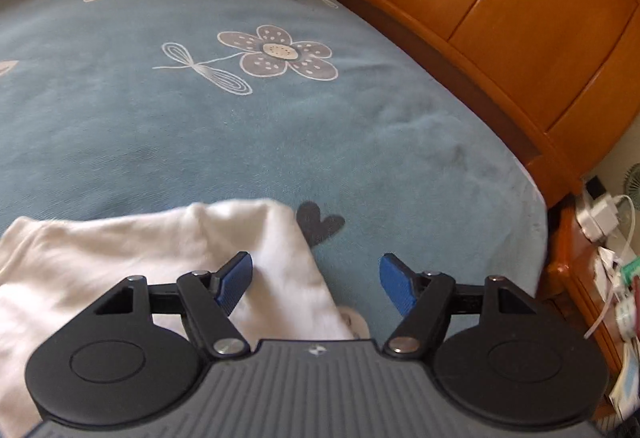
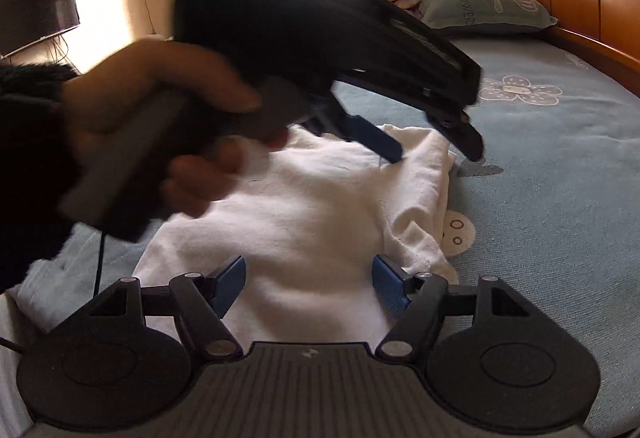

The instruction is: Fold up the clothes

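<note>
Above the white garment [image 2: 304,222], left gripper [image 2: 436,154] tilts downward, fingers spread.

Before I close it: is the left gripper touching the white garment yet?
Cannot tell. In the right wrist view one blue finger of the left gripper overlaps the white garment, but motion blur hides any contact or gap.

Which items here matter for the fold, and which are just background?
Job:
white garment
left gripper, open over the garment's edge
right gripper, open above the garment

Background:
blue floral bedsheet
pillow
wooden headboard
nightstand clutter
TV
</note>
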Motion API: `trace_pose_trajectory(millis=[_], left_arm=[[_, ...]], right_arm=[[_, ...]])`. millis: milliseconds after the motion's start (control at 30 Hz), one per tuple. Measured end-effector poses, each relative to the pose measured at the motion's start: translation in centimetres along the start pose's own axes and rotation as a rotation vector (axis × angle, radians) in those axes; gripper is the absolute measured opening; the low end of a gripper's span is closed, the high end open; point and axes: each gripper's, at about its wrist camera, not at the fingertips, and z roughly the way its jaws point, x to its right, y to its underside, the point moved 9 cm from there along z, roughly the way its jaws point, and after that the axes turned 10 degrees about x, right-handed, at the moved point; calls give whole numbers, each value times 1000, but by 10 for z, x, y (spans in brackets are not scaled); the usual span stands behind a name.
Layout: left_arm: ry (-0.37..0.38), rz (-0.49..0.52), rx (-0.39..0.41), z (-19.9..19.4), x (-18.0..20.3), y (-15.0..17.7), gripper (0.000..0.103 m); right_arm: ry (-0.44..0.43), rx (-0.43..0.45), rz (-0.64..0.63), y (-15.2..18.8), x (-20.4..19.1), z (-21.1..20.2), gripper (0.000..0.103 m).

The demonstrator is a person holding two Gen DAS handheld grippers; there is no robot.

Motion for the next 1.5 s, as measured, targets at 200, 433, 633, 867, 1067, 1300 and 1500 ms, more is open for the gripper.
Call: trace_pose_trajectory(millis=[200, 433, 633, 867, 1067, 1300, 1500], left_arm=[[-16, 26, 20, -29, 2, -8, 70], [-104, -63, 60, -102, -29, 19, 76], [-146, -225, 76, -144, -62, 62, 80], [-123, -314, 145, -156, -67, 81, 80], [-124, -356, 213, -179, -70, 82, 81], [-114, -512, 262, -193, -103, 92, 82], [-69, -609, 231, -176, -118, 103, 82]], right_arm=[[-13, -1, 20, 1, 0, -2, 79], [-18, 38, 69, -14, -4, -16, 82], [30, 49, 35, -31, 2, -8, 91], [35, -9, 124, -16, 12, -14, 94], [68, 11, 251, -17, 33, -37, 95], [30, 53, 475, -33, 78, -38, 103], [-30, -21, 598, -28, 97, -11, 103]])
